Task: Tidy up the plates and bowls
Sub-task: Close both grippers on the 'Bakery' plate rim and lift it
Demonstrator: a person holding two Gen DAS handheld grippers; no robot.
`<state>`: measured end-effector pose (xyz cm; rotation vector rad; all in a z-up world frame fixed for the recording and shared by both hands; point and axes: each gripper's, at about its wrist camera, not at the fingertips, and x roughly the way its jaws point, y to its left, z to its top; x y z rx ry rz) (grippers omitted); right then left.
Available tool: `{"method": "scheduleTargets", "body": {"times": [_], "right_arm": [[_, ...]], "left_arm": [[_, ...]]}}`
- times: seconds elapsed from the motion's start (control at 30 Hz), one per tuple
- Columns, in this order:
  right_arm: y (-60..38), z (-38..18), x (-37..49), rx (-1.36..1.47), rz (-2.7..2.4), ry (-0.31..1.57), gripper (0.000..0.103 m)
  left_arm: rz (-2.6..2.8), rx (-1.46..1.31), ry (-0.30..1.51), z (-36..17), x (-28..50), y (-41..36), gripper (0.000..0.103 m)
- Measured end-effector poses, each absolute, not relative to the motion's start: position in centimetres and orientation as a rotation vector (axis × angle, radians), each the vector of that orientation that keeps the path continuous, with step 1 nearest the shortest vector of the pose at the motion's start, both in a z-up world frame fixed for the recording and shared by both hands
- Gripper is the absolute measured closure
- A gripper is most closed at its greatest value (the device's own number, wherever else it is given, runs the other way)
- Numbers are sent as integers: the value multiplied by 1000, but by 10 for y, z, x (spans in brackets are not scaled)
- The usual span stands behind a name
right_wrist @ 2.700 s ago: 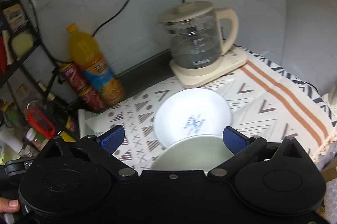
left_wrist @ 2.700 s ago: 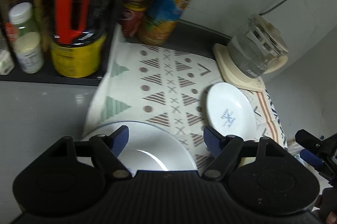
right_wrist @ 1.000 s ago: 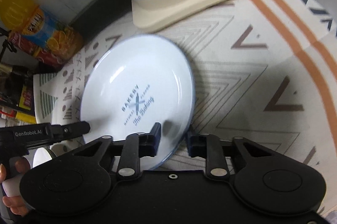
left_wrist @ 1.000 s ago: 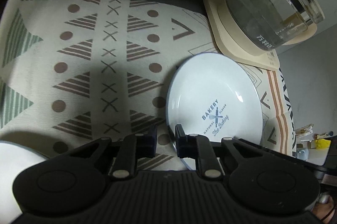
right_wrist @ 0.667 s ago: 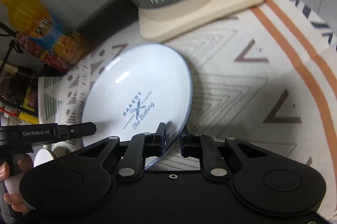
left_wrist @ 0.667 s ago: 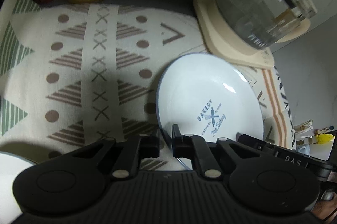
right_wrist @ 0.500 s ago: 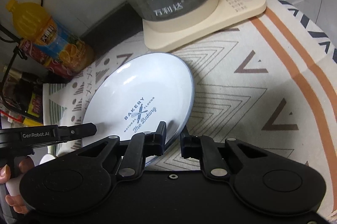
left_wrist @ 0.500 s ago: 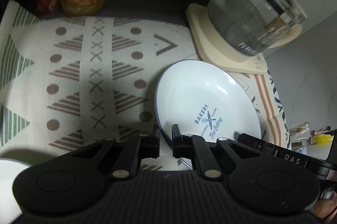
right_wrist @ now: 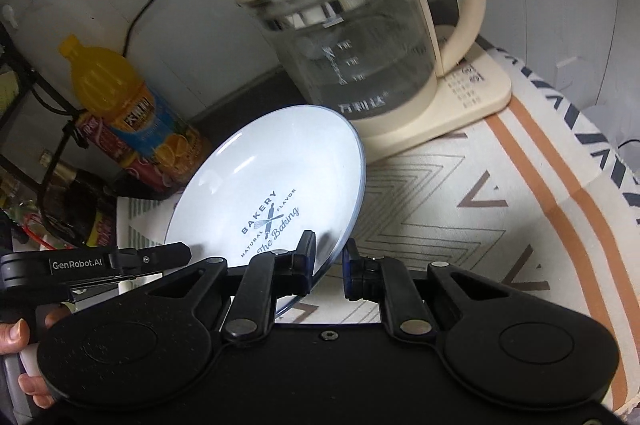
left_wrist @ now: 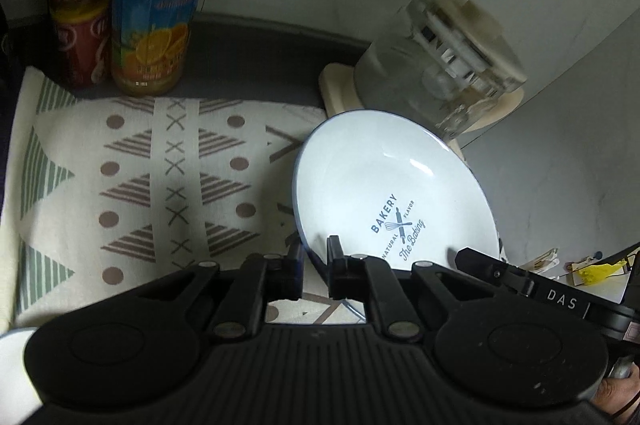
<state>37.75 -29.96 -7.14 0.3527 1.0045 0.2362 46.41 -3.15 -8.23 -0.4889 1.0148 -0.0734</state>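
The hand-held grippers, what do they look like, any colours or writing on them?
Both are matte black plastic. The left hand-held gripper has a ribbed body, two round discs, silver pivot pins and blue pads; its side reads GenRobot.AI. The right hand-held gripper looks alike, with a smooth body and DAS on its side. No sleeves or cables show.

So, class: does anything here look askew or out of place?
Yes: the white plate is tilted steeply off the patterned cloth, its rim pinched by both the left tool and the right tool.
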Motion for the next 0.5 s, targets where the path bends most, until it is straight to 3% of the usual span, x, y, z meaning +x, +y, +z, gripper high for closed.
{"method": "scheduleTargets", "body": {"times": [0.5], "right_arm": [[-266, -39, 347, 346, 234, 945, 88]], "left_arm": [[-105, -488, 962, -54, 433, -4, 94]]}}
